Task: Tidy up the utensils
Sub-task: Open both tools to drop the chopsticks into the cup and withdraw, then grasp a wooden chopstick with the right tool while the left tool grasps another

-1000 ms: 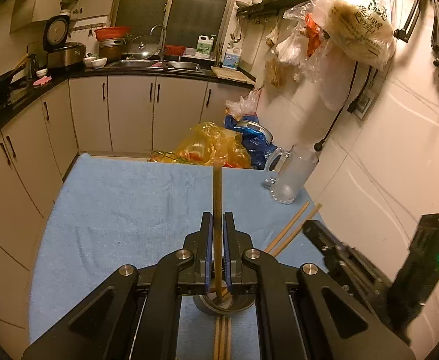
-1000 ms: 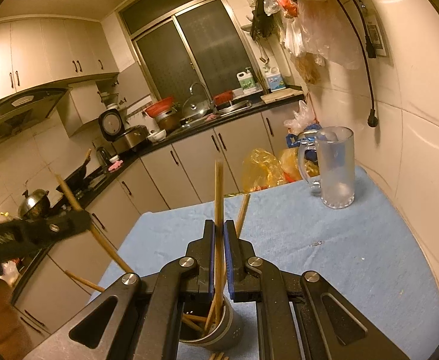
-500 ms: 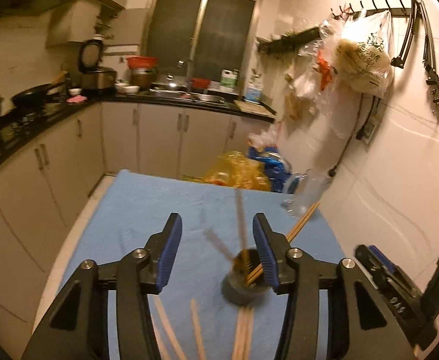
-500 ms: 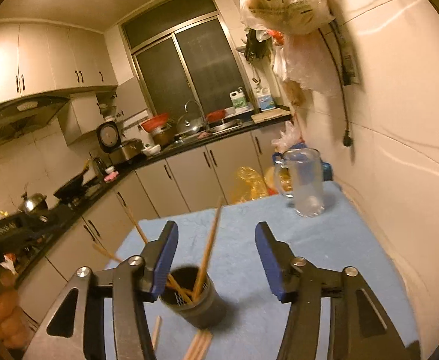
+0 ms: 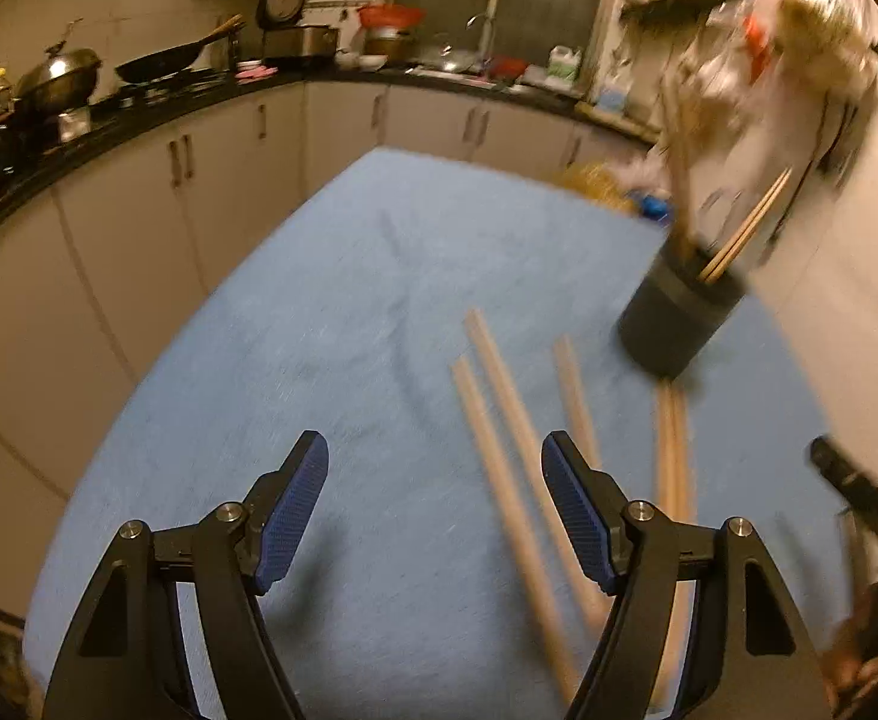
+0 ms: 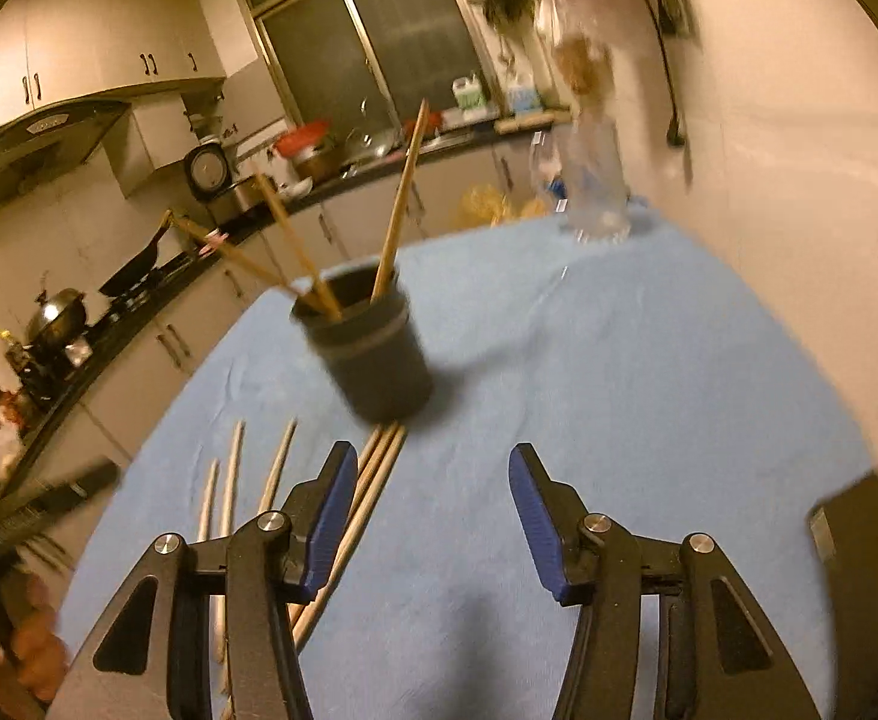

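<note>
We see a blue cloth [image 5: 330, 312] covering the table. A dark holder [image 6: 372, 348] stands on it with several chopsticks upright inside; loose chopsticks [image 5: 517, 420] lie flat on its near side. The left gripper [image 5: 435, 504] has just been opening and stands wide, empty. The right gripper [image 6: 432, 516] stands apart, empty. No legible writing.

The tablecloth [image 5: 330, 312] is plain light blue. The utensil cup [image 6: 372, 354] is dark grey with a paler band, the chopsticks [image 5: 517, 420] pale tan wood. The gripper pads [image 6: 333, 516] are ribbed blue.
</note>
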`<action>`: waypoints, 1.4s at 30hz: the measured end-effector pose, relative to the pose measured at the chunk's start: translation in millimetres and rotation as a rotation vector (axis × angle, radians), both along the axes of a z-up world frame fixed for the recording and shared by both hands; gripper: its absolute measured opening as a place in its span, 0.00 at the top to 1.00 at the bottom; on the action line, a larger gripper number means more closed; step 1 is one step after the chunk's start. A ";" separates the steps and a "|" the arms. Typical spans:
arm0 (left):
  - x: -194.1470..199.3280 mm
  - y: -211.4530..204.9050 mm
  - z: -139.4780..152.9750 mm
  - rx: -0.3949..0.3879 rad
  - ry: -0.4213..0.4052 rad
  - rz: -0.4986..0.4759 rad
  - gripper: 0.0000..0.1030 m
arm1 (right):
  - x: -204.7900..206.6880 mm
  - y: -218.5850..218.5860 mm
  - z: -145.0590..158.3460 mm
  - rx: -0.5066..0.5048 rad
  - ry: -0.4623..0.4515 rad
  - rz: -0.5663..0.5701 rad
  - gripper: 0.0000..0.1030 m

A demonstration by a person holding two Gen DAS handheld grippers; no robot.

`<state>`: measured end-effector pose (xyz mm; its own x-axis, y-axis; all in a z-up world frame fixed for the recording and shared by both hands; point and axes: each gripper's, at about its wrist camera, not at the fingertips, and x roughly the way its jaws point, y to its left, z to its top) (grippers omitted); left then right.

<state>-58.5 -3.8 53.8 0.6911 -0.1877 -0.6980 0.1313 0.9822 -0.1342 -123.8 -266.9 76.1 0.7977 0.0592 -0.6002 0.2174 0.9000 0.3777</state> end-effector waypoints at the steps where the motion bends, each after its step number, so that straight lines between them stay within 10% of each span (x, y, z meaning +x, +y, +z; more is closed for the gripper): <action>1: -3.0 0.1 -6.2 0.009 -0.003 -0.009 0.30 | -0.1 0.7 -7.7 0.030 0.026 -0.005 0.45; 23: 17.3 6.2 -34.6 -0.050 0.088 0.020 0.30 | 72.7 16.7 -37.1 0.269 0.293 0.076 0.76; 42: 15.9 0.0 -34.9 -0.023 0.105 -0.001 0.30 | 128.9 46.4 -48.1 0.003 0.411 0.109 0.94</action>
<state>-42.6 -3.8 18.9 0.6139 -0.2052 -0.7623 0.1160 0.9786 -0.1699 5.1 -220.4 28.0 0.4813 0.1327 -0.8664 0.2536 0.9251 0.2826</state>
